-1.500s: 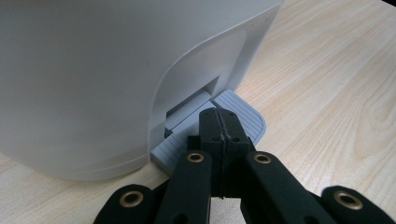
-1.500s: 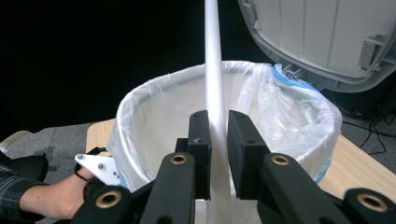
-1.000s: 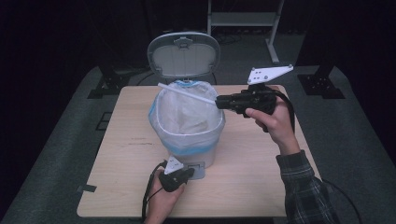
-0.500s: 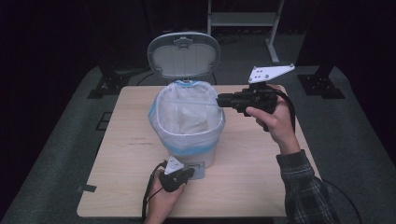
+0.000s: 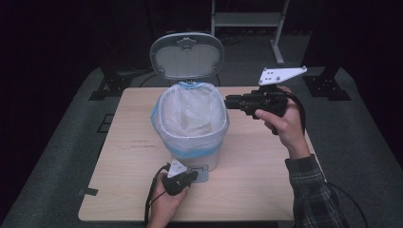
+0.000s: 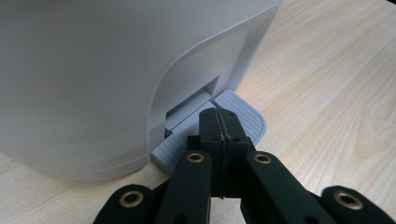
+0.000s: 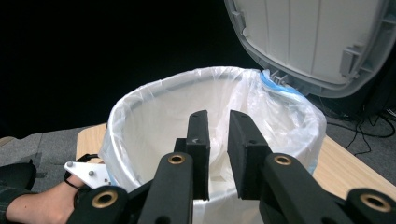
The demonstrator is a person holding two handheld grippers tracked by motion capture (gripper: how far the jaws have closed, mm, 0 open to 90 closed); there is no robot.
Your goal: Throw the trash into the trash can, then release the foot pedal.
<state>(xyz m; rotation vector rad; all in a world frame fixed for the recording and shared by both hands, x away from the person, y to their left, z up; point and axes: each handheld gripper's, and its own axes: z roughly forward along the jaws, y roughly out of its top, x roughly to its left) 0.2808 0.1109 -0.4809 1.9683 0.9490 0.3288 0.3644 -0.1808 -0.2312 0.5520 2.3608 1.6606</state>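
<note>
A white pedal bin (image 5: 192, 151) stands mid-table with its lid (image 5: 187, 56) raised. A clear liner bag (image 5: 190, 114) with a blue edge is folded over the rim (image 7: 154, 91). Pale crumpled material lies at the bag's bottom. My left gripper (image 5: 189, 177) is at the bin's front base, jaws shut, tips resting on the grey ribbed pedal (image 6: 245, 114). My right gripper (image 5: 229, 102) hovers just right of the rim and points at the bin. In the right gripper view its jaws stand slightly apart with nothing between them, and the right gripper (image 7: 218, 135) looks into the bag.
The wooden table (image 5: 266, 171) has bare room on both sides of the bin. A dark grey floor surrounds it, with metal stand legs (image 5: 328, 88) behind. The left hand (image 7: 42, 205) rests near the table's front edge.
A long white piece held at the right gripper's tips over the bin one second ago is gone from the jaws. The right gripper has drawn back slightly to the right. The left gripper stays on the pedal.
</note>
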